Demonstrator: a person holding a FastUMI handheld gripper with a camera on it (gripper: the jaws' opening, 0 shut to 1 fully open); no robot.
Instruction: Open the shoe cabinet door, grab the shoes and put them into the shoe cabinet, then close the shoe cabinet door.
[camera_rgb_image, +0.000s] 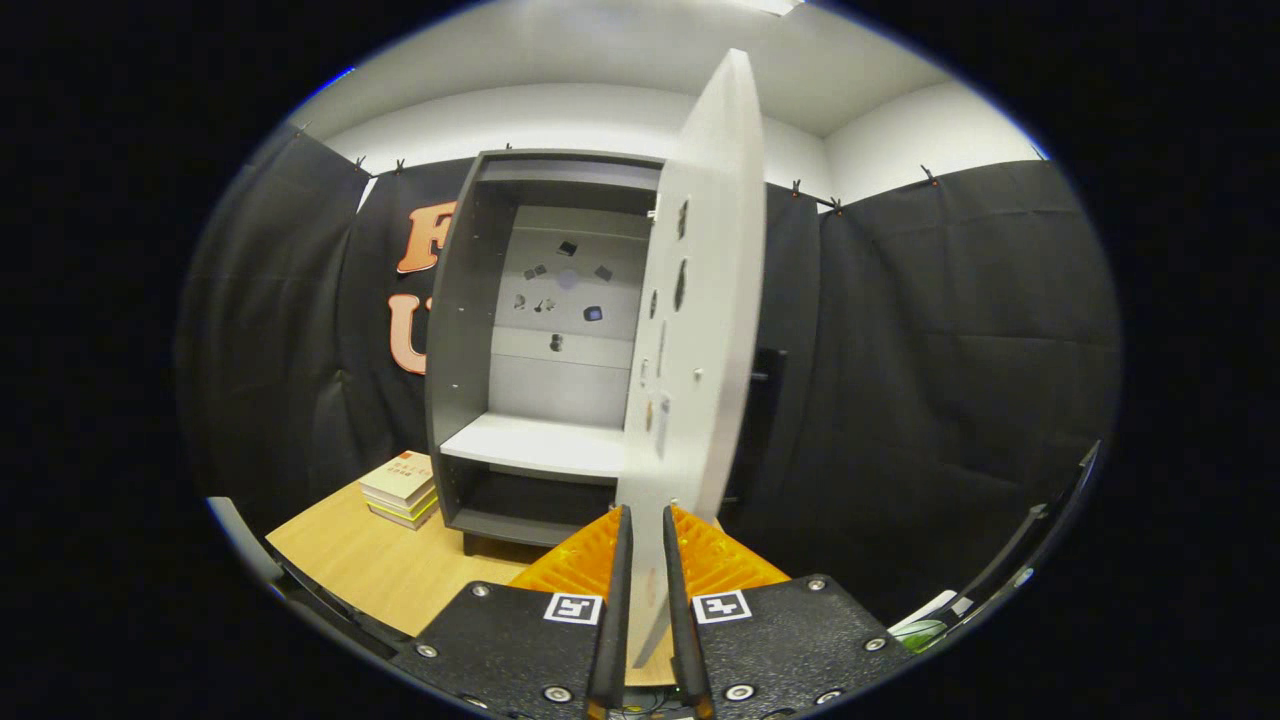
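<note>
The tongs (646, 525) at the bottom middle pinch the lower edge of the shoe cabinet door (700, 300), so keep a tight hold and swing it wide, clear of the open cabinet (470, 330) at centre left.

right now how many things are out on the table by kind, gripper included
shoe cabinet: 1, its door swung open
stack of books: 1 stack beside the cabinet; the number of books is too small to tell
hand-held gripper: 1, fingers closed on the door's lower edge
total: 3, on the wooden table
</note>
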